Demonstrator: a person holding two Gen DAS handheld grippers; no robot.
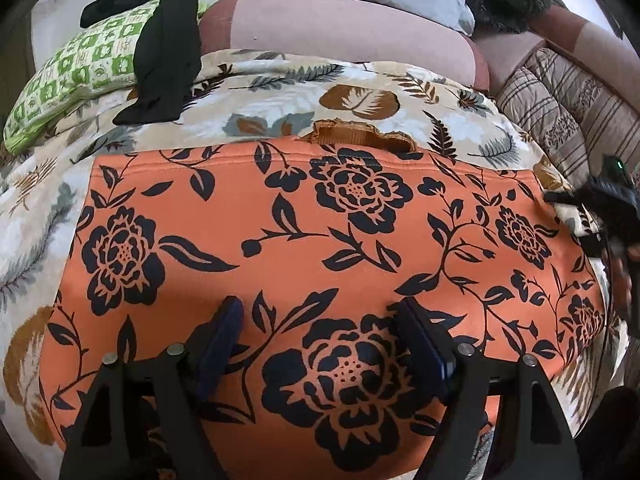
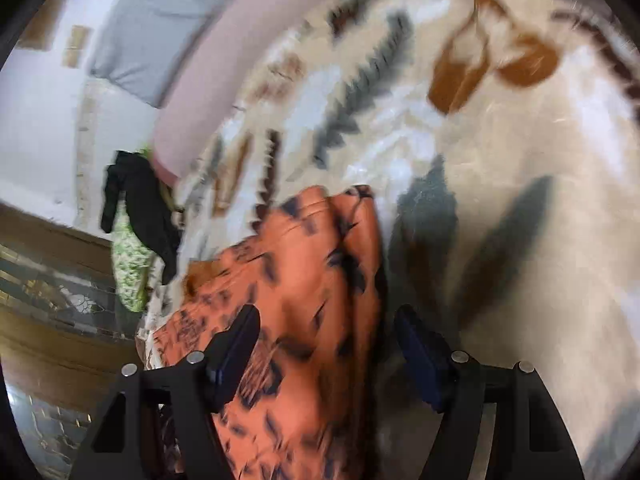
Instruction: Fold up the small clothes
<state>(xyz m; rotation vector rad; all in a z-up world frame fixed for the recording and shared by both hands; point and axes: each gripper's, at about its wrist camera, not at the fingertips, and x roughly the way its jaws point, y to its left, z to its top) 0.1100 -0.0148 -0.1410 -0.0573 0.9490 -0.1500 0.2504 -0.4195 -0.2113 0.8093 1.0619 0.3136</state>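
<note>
Two grippers are in view, both with jaws spread and nothing between them. Your left gripper hovers low over the near half of the orange garment, which lies flat on the leaf-print blanket, its far hem straight and a ruffled trim showing at the top edge. Your right gripper sits over the garment's right end, where the cloth is bunched into soft ridges; that view is motion-blurred, so contact cannot be confirmed.

Judgement: the fabric looks thin, light and limp. It should drape and slide on the blanket, not hold a crease unaided. Pinch it at the corners or along a hem, taking all layers, or the fold will skew.

Pose: left tool points forward across the garment, level. Right tool is rolled, its view tilted toward the edge of the bed.

A black garment lies over a green pillow, well apart.
</note>
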